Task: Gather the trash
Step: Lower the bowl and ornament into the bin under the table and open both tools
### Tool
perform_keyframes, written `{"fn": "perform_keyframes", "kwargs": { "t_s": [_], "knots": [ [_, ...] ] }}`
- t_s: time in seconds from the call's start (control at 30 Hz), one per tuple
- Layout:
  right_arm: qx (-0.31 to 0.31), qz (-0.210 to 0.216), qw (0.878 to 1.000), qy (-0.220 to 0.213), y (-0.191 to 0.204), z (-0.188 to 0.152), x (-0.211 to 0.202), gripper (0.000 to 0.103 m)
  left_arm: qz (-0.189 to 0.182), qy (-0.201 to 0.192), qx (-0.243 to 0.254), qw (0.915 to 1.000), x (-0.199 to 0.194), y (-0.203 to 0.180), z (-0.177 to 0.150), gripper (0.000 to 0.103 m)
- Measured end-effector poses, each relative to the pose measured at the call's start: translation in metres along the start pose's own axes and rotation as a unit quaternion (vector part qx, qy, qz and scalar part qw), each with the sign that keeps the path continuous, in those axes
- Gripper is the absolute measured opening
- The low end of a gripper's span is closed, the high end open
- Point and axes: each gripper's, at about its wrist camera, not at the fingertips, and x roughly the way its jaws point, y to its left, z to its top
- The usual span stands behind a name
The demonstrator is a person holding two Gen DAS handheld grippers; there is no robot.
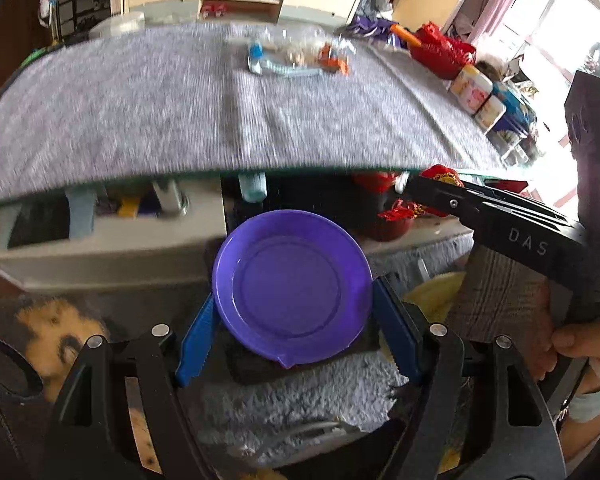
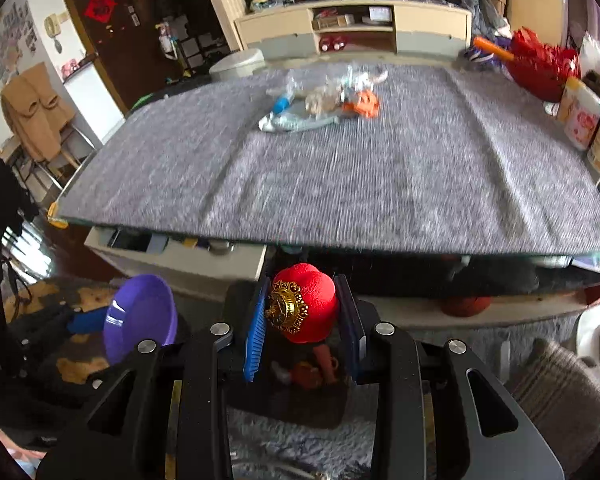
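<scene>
So far: nothing collected; wrapper litter lies untouched on the table.
Left gripper: spread wide, clamping purple plate.
Right gripper: part-closed on red ornament.

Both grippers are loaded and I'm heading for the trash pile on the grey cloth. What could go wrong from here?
1. The left gripper grips the purple plate only by its rim, so it could slip or tilt.
2. The right gripper is shut on the red ornament, so neither can pick up the wrappers.
3. Both are below the table edge, which the plate may strike.
</scene>
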Motion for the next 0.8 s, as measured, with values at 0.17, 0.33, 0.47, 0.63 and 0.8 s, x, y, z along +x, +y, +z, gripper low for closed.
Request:
{"fn": "perform_keyframes", "kwargs": {
  "t_s": [0.17, 0.33, 0.47, 0.63, 0.8],
  "knots": [
    [0.015, 0.004, 0.999, 0.031, -0.005, -0.022, 0.022, 0.033, -0.006, 0.033, -0.01, 0.9994, 0.024, 0.0, -0.019, 0.07],
    [0.028, 0.005, 0.998, 0.056, -0.011, -0.036, 0.039, 0.033, -0.011, 0.067, -0.02, 0.9975, 0.048, 0.006, -0.032, 0.07],
    [0.031, 0.01, 0.996, 0.084, -0.012, -0.045, 0.058, 0.033, -0.014, 0.095, -0.03, 0.995, 0.07, 0.01, -0.038, 0.07],
    [0.034, 0.014, 0.993, 0.112, -0.014, -0.054, 0.079, 0.033, -0.01, 0.109, -0.029, 0.9935, 0.081, 0.013, -0.043, 0.07],
    [0.039, 0.015, 0.992, 0.115, -0.016, -0.051, 0.082, 0.034, -0.008, 0.11, -0.03, 0.9934, 0.085, 0.015, -0.04, 0.07]
  ]
}}
